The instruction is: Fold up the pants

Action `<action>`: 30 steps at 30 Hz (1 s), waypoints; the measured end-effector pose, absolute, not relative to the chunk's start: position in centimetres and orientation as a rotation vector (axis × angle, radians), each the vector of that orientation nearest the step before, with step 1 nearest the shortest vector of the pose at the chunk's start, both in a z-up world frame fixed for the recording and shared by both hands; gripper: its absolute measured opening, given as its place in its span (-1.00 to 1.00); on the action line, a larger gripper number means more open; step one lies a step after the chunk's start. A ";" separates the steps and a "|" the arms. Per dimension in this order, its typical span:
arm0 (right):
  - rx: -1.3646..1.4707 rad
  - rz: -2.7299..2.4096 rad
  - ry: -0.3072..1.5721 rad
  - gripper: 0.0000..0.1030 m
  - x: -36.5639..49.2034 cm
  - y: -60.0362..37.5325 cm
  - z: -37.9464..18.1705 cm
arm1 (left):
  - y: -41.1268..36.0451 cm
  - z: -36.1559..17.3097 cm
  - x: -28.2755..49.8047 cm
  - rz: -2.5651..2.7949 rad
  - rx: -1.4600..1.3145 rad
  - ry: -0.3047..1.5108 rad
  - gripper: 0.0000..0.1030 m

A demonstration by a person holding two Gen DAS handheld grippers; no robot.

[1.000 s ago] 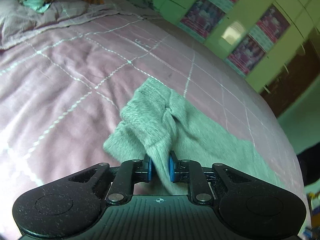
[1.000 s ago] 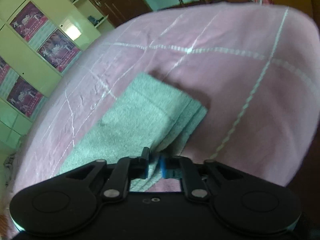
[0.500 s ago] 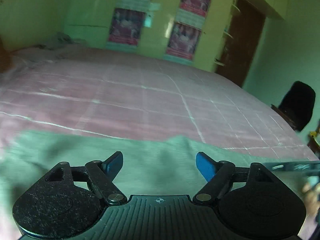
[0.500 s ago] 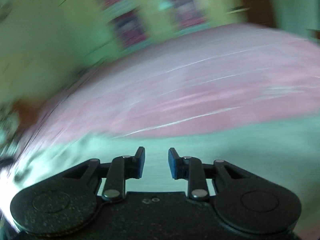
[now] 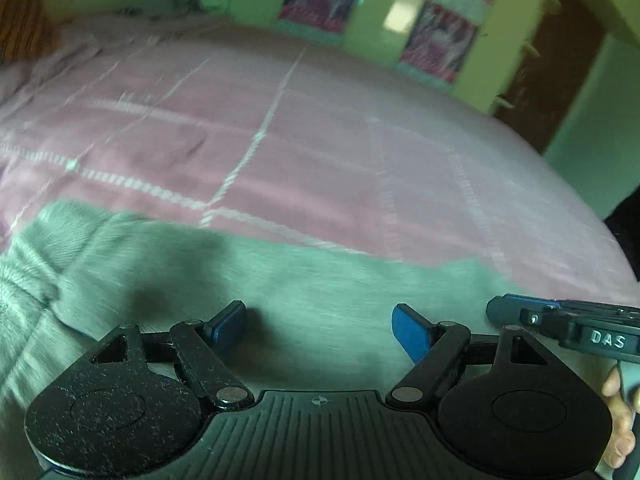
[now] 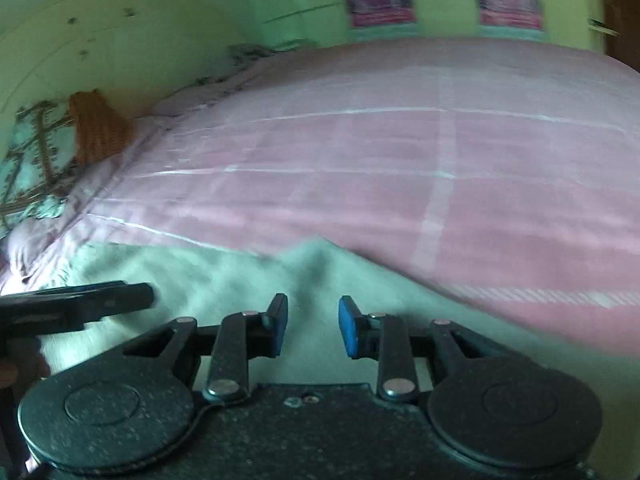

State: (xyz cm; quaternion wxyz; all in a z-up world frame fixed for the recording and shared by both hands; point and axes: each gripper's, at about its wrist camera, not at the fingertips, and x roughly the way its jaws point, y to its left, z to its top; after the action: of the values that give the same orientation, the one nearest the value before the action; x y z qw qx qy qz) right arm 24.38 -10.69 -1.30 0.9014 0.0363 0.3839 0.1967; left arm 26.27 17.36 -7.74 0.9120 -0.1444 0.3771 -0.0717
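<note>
The grey-green pants (image 5: 304,280) lie flat as a long folded strip on the pink bed, right under both grippers; they also show in the right wrist view (image 6: 248,280). My left gripper (image 5: 320,326) is open wide and empty just above the cloth. My right gripper (image 6: 313,326) is open, with a narrower gap, and empty above the cloth. The right gripper also shows at the right edge of the left wrist view (image 5: 560,320); the left gripper shows at the left edge of the right wrist view (image 6: 80,304).
The pink checked bedspread (image 5: 320,152) stretches beyond the pants. Pillows and an orange cloth (image 6: 100,128) lie at the head of the bed. Green cupboards with posters (image 5: 436,36) and a brown door (image 5: 552,60) stand behind the bed.
Both grippers let go of the pants and opened. Both turned to face across the bed and now hover side by side over the flat strip. The right gripper opened a little wider.
</note>
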 end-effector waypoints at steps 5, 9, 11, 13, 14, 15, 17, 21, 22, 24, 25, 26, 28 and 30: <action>0.124 0.409 0.886 -0.87 27.1 -8.3 -4.7 | 18.5 -7.4 24.7 -0.169 -0.313 0.733 0.55; 0.199 0.296 0.795 -0.28 26.0 -11.5 -3.2 | 17.0 -7.5 24.0 -0.127 -0.209 0.712 0.92; 0.226 0.297 0.858 -0.41 25.9 -13.2 -4.5 | 16.6 -7.6 23.6 -0.121 -0.139 0.718 0.92; 0.266 0.299 0.848 -0.38 24.6 -15.8 -3.3 | 16.3 -7.2 23.3 -0.122 -0.080 0.715 0.92; 0.267 0.295 0.834 -0.30 23.7 -17.2 -2.6 | 16.3 -7.3 22.9 -0.123 -0.069 0.719 0.92; 0.261 0.284 0.815 -0.29 22.8 -18.9 -1.9 | 16.4 -7.3 22.5 -0.123 -0.064 0.715 0.93; 0.244 0.209 0.825 -0.35 21.3 -23.3 -1.5 | 16.4 -7.3 21.6 -0.118 -0.055 0.715 0.92; 0.332 0.025 0.796 -0.40 17.9 -35.2 -1.2 | 16.2 -7.3 20.2 -0.102 -0.050 0.735 0.93; 0.377 -0.028 0.780 -0.41 16.7 -38.8 -0.8 | 16.2 -7.2 19.9 -0.097 -0.054 0.739 0.93; 0.444 -0.112 0.735 -0.42 14.4 -43.8 -0.2 | 16.0 -7.3 20.2 -0.080 -0.059 0.748 0.93; 0.444 -0.178 0.721 -0.42 13.4 -45.9 0.1 | 15.9 -7.2 20.1 -0.067 -0.062 0.753 0.93; 0.437 -0.283 0.720 -0.41 12.1 -48.3 0.4 | 15.8 -7.2 20.0 -0.054 -0.065 0.757 0.93; 0.486 -0.386 0.704 -0.30 9.9 -51.0 0.9 | 15.5 -6.8 19.3 -0.029 -0.094 0.746 0.93; 0.549 -0.397 0.629 -0.19 6.4 -52.1 1.9 | 15.6 -7.1 18.6 -0.021 -0.134 0.732 0.93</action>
State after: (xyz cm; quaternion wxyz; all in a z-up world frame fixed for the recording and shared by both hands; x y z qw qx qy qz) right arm 6.42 -52.14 1.93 0.8949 0.2649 0.3036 -0.1917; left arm 18.64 15.58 -7.09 0.9315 -0.0654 0.3577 -0.0100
